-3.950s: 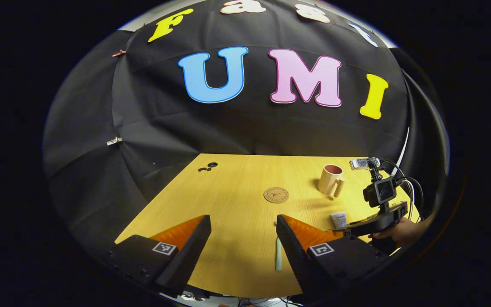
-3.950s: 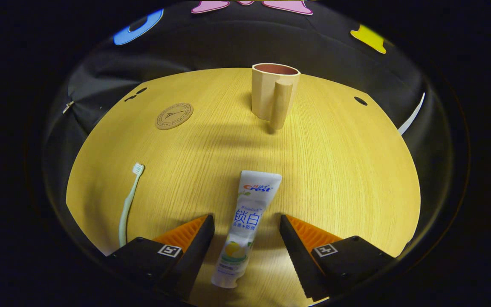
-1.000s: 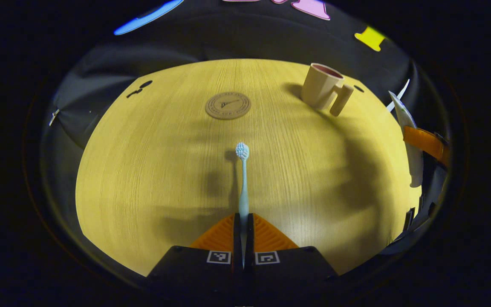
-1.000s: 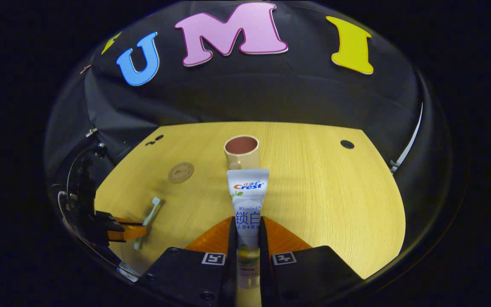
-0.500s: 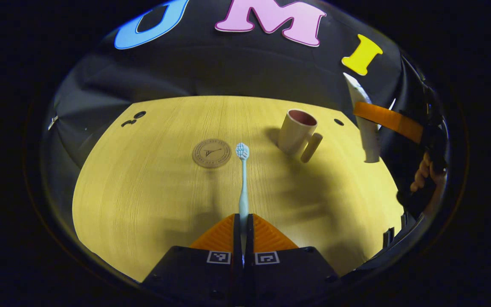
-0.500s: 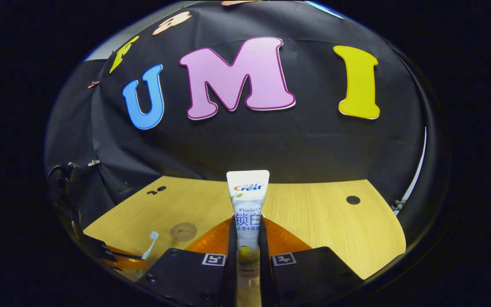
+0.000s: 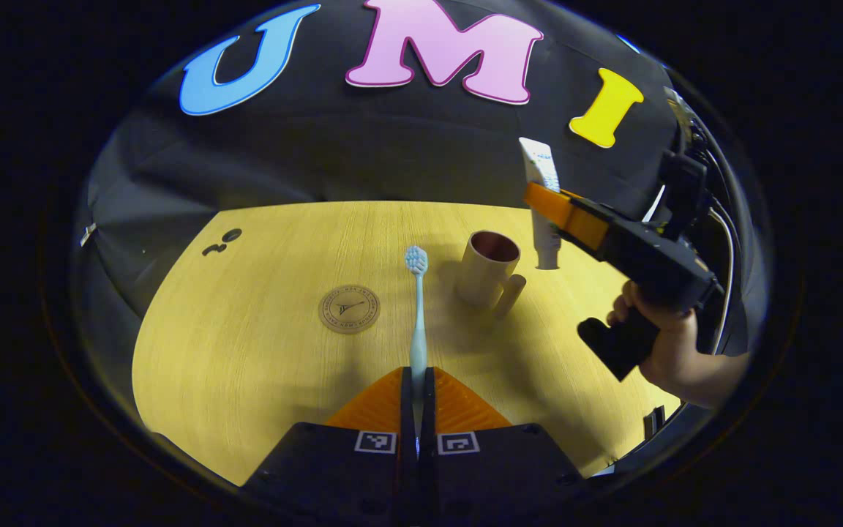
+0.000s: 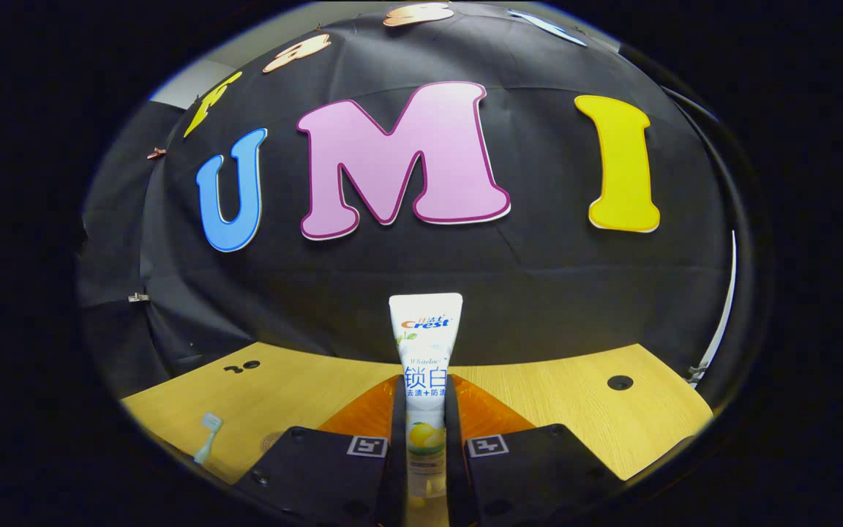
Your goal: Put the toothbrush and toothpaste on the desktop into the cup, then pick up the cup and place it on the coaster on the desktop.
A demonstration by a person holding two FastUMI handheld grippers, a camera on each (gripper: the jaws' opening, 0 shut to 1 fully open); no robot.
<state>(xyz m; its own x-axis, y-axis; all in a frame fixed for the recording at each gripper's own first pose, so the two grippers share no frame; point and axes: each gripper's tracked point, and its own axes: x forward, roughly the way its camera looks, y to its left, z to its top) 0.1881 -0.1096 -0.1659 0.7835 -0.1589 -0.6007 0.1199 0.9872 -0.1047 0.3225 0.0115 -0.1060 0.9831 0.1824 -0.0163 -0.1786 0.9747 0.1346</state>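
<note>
I find my left gripper [image 7: 417, 399] clamped on the toothbrush [image 7: 416, 307], held clear of the bench [image 7: 246, 351], bristle head just left of the cup [image 7: 486, 268]. My right gripper [image 8: 425, 432] grips the toothpaste [image 8: 425, 351]; in the left gripper view the tube hangs upright, above and right of the cup. The coaster [image 7: 349, 309] lies left of the cup.

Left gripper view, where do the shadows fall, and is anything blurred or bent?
Left gripper view: sharp, with soft shadows on the desktop beside the cup and toothbrush; the desktop's far edge bows. Right gripper view: the toothpaste is crisp, and the wall bulges.
</note>
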